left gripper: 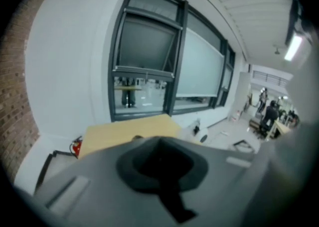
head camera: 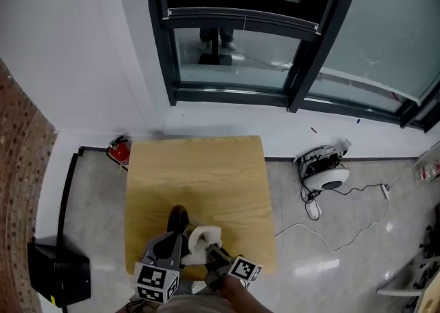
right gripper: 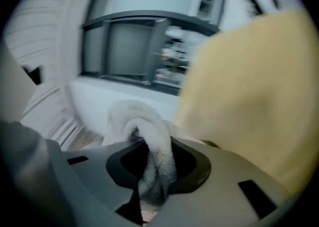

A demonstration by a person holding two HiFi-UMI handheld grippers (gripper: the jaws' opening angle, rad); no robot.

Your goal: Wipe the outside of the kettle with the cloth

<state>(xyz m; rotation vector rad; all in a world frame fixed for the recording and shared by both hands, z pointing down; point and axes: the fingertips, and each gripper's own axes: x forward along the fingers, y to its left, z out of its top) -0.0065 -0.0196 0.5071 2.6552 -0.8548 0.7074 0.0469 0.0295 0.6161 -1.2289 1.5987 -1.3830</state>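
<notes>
Just ahead of both grippers, a dark rounded object, judged to be the kettle [head camera: 177, 219], stands on the table [head camera: 206, 167]. The right gripper [right gripper: 149, 168] pinches a bunched white cloth [right gripper: 142, 126] just beside the kettle; contact cannot be confirmed. The left gripper [left gripper: 162, 166] has its jaws pressed together, empty. Recommended: steady the kettle with the left gripper, then press the cloth against its wall and stroke around it.

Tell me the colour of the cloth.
White cloth, best seen in the right gripper view.
</notes>
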